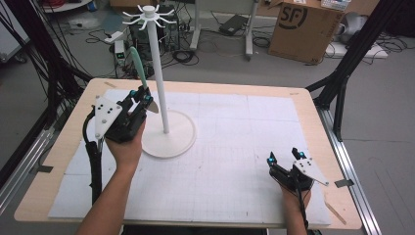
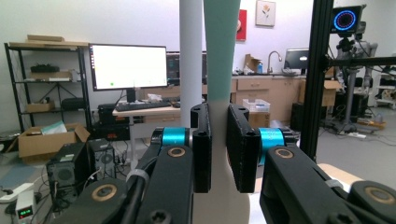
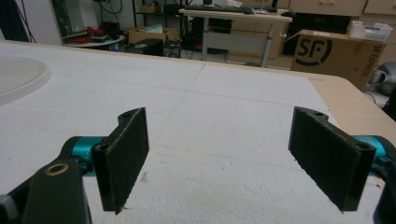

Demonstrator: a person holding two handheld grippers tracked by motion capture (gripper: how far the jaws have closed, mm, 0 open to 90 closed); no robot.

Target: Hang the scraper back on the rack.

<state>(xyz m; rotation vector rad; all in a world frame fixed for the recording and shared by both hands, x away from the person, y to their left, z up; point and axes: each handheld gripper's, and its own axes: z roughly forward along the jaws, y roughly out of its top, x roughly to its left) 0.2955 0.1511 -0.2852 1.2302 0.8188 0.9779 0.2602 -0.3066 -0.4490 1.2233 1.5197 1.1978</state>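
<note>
Green-handled and pale-bladed, the spatula (image 1: pixel 141 73) stands upright in the left gripper (image 1: pixel 143 96) beside the white rack (image 1: pixel 159 63) on the bench (image 1: pixel 313 105); it looks light, stiff, smooth.

Left gripper view: fingers (image 2: pixel 201 149) clamp its neck (image 2: pixel 218 135), a sound hold.

Right gripper view: the right gripper's (image 3: pixel 219 158) fingers stand wide, empty.

Robotics lab, shared with office space. Wooden table (image 1: pixel 313 105) under a white grid mat (image 1: pixel 235 147), black frame struts (image 1: pixel 342 73) at 2 o'clock, cable tangles (image 1: pixel 195 49) on the floor at 12. SF carton (image 1: pixel 303 29) at 1 o'clock. Beyond: lit monitor (image 2: pixel 128 66) on a desk, metal shelving (image 2: pixel 42 84), sink counter (image 2: pixel 261 79), a camera with a ring light (image 2: pixel 345 21).
</note>
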